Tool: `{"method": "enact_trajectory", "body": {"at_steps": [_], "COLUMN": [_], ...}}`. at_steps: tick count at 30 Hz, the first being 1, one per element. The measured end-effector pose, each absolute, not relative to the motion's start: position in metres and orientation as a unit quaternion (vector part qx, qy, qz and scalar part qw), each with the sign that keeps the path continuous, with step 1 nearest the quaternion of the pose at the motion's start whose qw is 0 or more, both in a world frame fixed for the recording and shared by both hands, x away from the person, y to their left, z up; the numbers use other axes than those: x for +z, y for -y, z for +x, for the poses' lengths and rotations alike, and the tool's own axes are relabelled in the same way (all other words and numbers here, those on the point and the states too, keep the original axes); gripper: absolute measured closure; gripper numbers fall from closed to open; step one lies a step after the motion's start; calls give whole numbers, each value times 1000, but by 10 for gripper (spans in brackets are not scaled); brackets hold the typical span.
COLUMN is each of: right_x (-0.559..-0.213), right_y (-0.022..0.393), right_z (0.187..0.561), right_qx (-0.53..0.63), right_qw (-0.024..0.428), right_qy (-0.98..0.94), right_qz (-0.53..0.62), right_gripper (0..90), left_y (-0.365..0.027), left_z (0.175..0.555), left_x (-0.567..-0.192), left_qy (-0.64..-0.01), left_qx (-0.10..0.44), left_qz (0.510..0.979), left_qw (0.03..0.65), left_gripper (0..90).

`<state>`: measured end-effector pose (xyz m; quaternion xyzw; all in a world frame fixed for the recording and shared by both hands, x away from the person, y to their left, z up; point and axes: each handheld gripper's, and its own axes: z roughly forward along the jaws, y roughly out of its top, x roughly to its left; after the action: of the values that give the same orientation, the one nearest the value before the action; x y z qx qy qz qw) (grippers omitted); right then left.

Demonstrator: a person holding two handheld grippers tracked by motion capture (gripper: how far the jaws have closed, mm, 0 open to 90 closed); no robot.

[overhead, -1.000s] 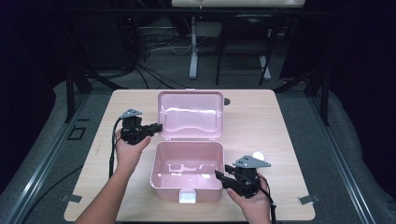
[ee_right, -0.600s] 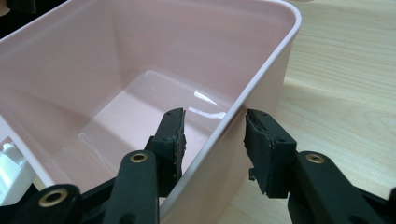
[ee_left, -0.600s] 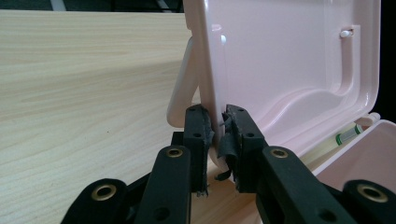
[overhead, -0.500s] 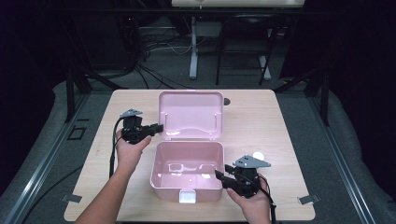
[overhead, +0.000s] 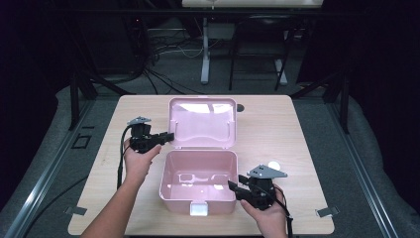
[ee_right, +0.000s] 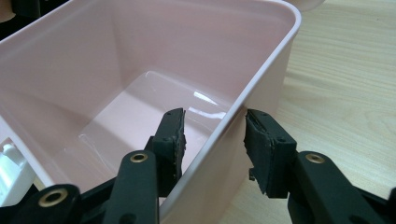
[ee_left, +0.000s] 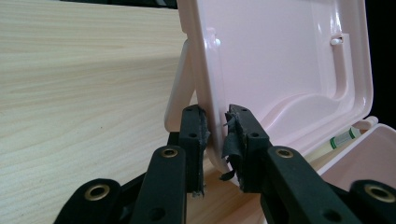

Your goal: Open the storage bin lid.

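A pink plastic box (overhead: 171, 196) stands open in the middle of the wooden table, its lid (overhead: 203, 121) tilted back behind it. My left gripper (overhead: 171, 136) is at the lid's left edge. In the left gripper view the lid's edge (ee_left: 205, 70) runs between the jaws of that gripper (ee_left: 217, 126). They have just been opening, and the pads stand slightly off the edge. My right gripper (overhead: 232, 187) sits astride the box's right wall (ee_right: 261, 65) and is shut on it (ee_right: 214, 130), one pad inside and one outside. The box looks empty.
A white latch (overhead: 199, 208) sits on the box's front wall, near the table's front edge. A small white round thing (overhead: 273, 165) shows just behind the right gripper. Bare wood (overhead: 277, 129) lies on both sides of the box. Dark floor, cables and stands surround the table.
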<state>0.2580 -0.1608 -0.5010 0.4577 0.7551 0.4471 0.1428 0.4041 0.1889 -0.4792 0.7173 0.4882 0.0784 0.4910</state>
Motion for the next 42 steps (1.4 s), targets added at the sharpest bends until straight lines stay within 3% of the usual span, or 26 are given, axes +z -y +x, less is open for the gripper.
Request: {"method": "enact_trajectory", "body": {"at_steps": [42], "right_x": [-501], "right_y": [161], "right_z": [258], "right_qx": [446], "right_qw": [141], "right_qy": [-756], "right_qz": [457], "right_gripper": [572], "left_y": [-184], "left_z": [408], "left_x": [-490], "left_qy": [-513], "left_qx": [50], "left_qz": [709], "left_qw": [481], "left_gripper": [651]}}
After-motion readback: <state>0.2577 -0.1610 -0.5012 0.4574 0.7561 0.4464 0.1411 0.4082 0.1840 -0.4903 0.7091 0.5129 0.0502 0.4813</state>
